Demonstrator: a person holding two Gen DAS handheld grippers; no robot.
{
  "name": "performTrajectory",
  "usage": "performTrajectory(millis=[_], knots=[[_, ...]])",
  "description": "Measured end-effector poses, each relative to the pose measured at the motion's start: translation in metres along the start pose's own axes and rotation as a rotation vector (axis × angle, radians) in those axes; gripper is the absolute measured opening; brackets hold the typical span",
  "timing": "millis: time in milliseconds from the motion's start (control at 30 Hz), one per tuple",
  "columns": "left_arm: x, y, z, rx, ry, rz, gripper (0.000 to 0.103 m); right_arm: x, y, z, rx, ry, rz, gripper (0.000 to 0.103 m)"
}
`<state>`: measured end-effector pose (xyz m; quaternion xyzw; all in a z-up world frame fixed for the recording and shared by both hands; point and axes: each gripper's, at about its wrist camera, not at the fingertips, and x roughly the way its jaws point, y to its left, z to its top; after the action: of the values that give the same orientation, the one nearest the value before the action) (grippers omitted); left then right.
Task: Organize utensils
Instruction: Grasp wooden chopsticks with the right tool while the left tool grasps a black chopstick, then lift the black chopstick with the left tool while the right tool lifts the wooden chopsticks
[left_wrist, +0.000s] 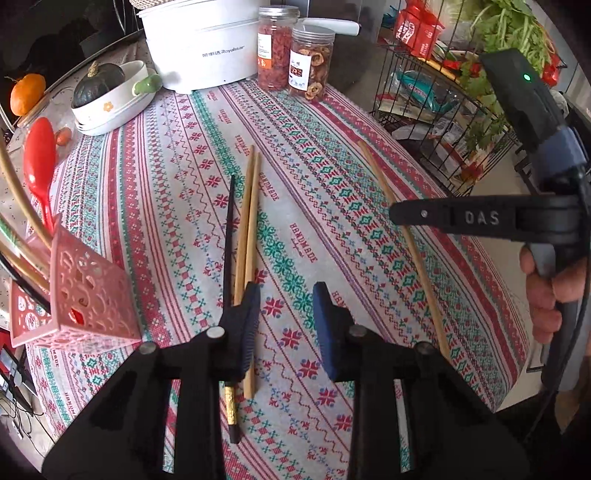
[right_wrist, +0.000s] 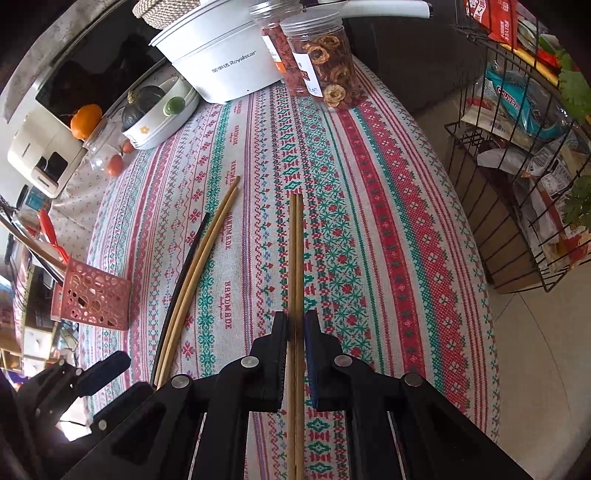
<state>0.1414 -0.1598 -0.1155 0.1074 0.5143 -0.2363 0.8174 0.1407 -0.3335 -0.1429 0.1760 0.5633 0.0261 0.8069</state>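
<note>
The pink openwork holder at the table's left edge carries a red spoon and a few long handles. The right tool is clamped tight on a pair of bamboo chopsticks, which run straight ahead between its pads. The left tool stands partly open over bare cloth; no pad presses anything. A black chopstick and two bamboo chopsticks lie just by its left finger. The patterned tablecloth is free ahead; jars, a white pot and a wire basket stand at the far side.
</note>
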Motion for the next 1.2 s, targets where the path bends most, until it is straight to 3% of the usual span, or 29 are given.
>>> performTrajectory(millis=[233,500,767,867,1200], knots=[[0.040,0.008,0.051,-0.084,0.019,0.096,0.026,-0.010,-0.024,0.002,0.053,-0.010,0.051,0.009],[0.072,0.032,0.063,-0.147,0.094,0.175,0.017,-0.009,-0.018,0.008,0.043,-0.009,0.098,0.009],[0.086,0.030,0.062,-0.141,0.144,0.154,0.015,-0.006,-0.013,0.008,0.028,0.000,0.101,0.009],[0.084,0.033,0.061,-0.154,0.158,0.140,0.007,-0.004,-0.010,0.007,0.026,0.000,0.092,0.009],[0.003,0.003,0.016,-0.009,-0.036,0.098,0.007,-0.026,0.001,-0.002,0.002,-0.074,0.101,0.009]])
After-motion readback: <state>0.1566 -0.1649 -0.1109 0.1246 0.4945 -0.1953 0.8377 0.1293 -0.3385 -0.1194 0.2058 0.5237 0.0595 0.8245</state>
